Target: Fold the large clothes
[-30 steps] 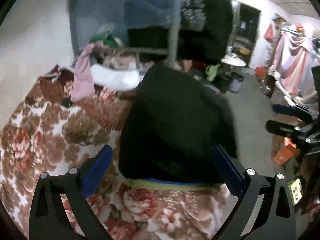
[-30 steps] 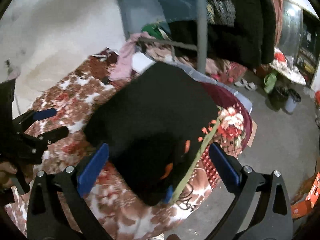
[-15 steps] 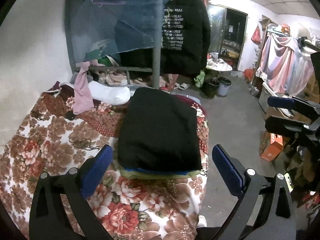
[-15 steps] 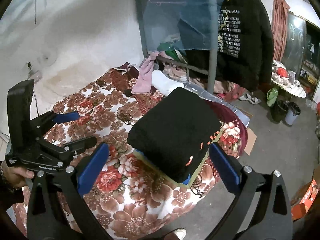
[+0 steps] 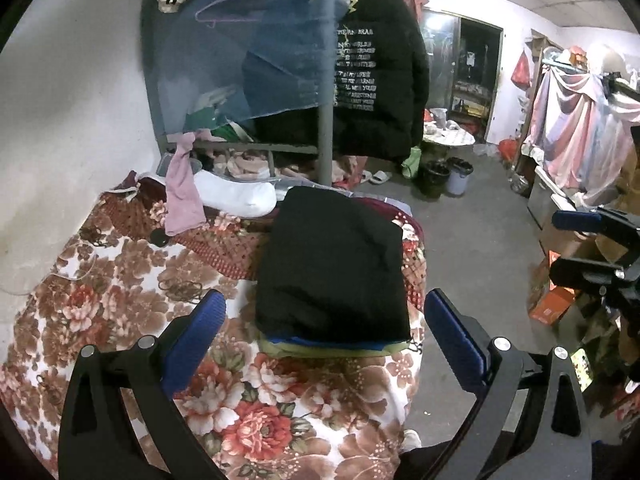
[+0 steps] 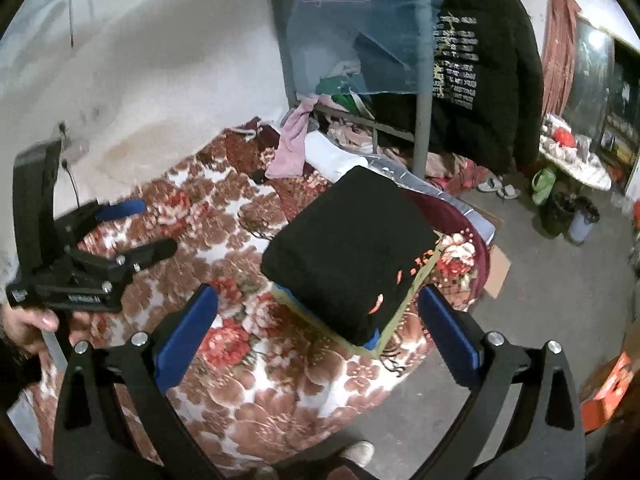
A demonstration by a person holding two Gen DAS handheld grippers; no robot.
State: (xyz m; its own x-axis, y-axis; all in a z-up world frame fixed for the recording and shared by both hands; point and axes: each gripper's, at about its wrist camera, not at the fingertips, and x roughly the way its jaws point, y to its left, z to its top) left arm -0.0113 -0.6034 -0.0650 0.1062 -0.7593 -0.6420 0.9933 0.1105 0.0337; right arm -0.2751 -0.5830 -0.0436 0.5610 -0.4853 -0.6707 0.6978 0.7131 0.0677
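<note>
Folded black garment (image 5: 332, 264) on floral blanket (image 5: 120, 280)

Pale printed lines of text are carried on the back of the black jacket (image 5: 380, 76) hung at the far side, under a small yellow lightning-bolt mark (image 5: 355, 0). In the left wrist view the words are too blurred to be read; in the right wrist view the same lines on the jacket (image 6: 480, 60) are equally illegible. A white label is seen on the body of the left tongs (image 6: 136, 236), but its small lettering cannot be made out.
</note>
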